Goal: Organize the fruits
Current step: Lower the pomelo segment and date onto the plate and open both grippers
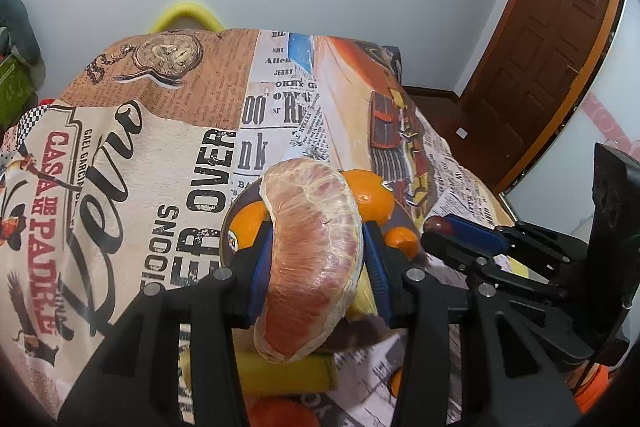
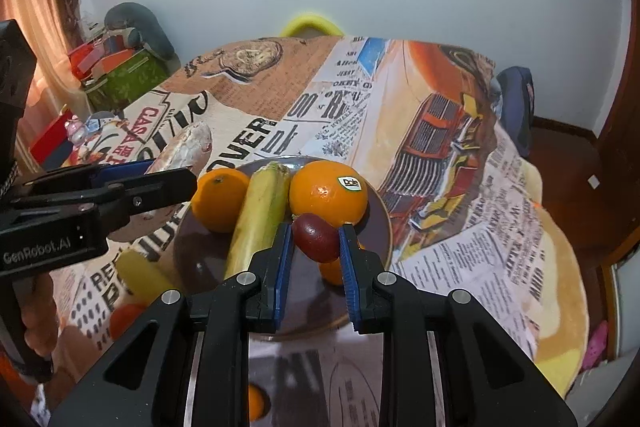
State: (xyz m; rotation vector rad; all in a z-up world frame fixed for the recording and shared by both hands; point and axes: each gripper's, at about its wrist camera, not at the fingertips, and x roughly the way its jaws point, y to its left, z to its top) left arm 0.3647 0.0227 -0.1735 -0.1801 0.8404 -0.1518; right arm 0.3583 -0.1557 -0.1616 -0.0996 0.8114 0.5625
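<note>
My left fingers [image 1: 316, 259] clamp a peeled, plastic-wrapped pomelo wedge [image 1: 312, 251], pink and glossy, above the plate's [image 2: 380, 223] left rim mid-bench. My right fingers [image 2: 314, 251] pinch a dark-red plum [image 2: 316, 237] beside the "Dole"-stickered orange [image 2: 328, 195].

I hold a peeled, plastic-wrapped pomelo wedge [image 1: 312, 259] and a small dark-red fruit [image 2: 316, 237] above my plate [image 2: 380, 223] of two oranges [image 2: 328, 193] and a corn cob [image 2: 262, 215].
</note>
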